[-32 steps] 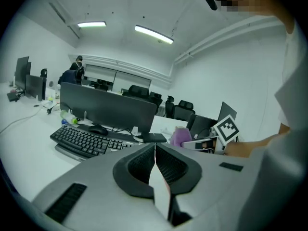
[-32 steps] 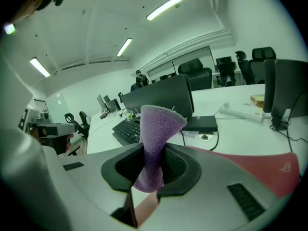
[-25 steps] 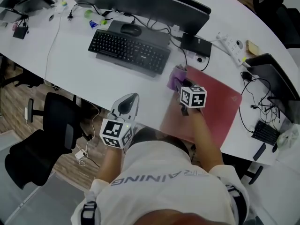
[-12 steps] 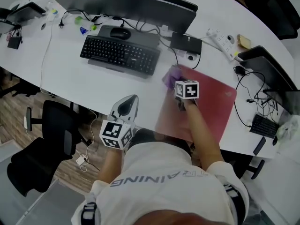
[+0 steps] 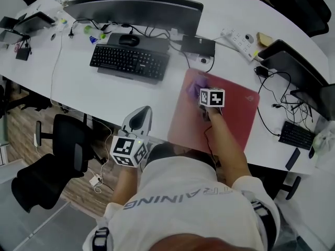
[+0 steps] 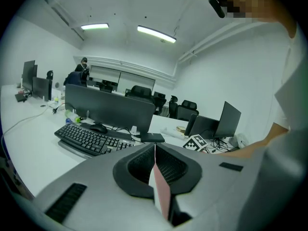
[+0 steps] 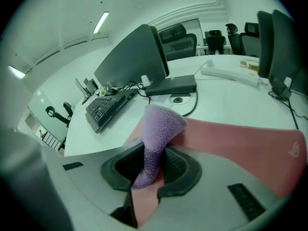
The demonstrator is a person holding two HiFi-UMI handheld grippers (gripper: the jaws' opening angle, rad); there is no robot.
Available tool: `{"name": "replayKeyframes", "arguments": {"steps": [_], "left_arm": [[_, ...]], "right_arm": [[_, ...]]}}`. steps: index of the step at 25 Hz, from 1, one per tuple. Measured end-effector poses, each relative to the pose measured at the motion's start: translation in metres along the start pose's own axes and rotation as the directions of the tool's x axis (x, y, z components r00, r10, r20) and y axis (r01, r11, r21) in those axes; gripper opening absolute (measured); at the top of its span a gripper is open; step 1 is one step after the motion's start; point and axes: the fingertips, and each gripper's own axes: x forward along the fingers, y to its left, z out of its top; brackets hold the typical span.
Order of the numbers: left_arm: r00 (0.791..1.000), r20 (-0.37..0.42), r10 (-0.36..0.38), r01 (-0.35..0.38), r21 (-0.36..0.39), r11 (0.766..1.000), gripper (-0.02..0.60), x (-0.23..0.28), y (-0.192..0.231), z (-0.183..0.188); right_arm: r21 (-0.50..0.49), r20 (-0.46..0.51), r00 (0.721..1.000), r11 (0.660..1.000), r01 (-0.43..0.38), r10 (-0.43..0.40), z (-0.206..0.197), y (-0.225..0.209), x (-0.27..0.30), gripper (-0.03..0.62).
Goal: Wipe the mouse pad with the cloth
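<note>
A red mouse pad point(image 5: 230, 120) point(image 7: 240, 143) lies on the white desk right of the keyboard. My right gripper point(image 5: 204, 97) point(image 7: 153, 170) is over the pad's far left part, shut on a purple cloth point(image 5: 196, 86) point(image 7: 156, 138). The cloth's free end rests on the pad near its far left corner. My left gripper point(image 5: 137, 123) point(image 6: 155, 170) is held at the desk's near edge, left of the pad, with its jaws shut on nothing.
A black keyboard point(image 5: 130, 63), a mouse point(image 5: 129, 40) and a wide monitor point(image 5: 133, 7) stand to the left of the pad. A black box point(image 5: 198, 45), cables and a power strip point(image 5: 239, 40) lie behind it. A laptop point(image 5: 293, 72) is at the right; an office chair point(image 5: 55, 156) below left.
My right gripper has slid the cloth across the far left part of the pad, a little toward its middle. The head view has shifted. My left gripper has stayed put.
</note>
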Motion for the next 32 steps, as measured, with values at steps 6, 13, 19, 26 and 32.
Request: {"name": "replayKeyframes", "arguments": {"steps": [6,13,19,26,32], "left_arm": [[0.999,0.022,-0.034,0.033,0.047,0.998,0.032,0.008,-0.048,0.007],[0.995,-0.002,-0.098,0.098,0.079,0.992,0.032,0.021,-0.112,-0.003],[0.992,-0.001,-0.129,0.129,0.089,0.988,0.032,0.029,-0.16,-0.008],[0.986,0.0,-0.166,0.165,0.102,0.981,0.032,0.037,-0.211,-0.018],[0.988,-0.007,-0.157,0.157,0.114,0.981,0.032,0.038,-0.225,-0.019]], "right_arm": [[0.054,0.022,0.998,0.997,0.064,-0.065,-0.019,-0.055,-0.037,0.103],[0.094,0.016,0.996,0.992,0.086,-0.088,-0.041,-0.123,-0.081,0.104],[0.15,0.018,0.99,0.979,0.139,-0.143,-0.061,-0.181,-0.119,0.104],[0.197,0.025,0.979,0.961,0.194,-0.202,-0.09,-0.243,-0.166,0.104],[0.308,0.066,0.967,0.927,0.214,-0.245,-0.114,-0.284,-0.198,0.104]]}}
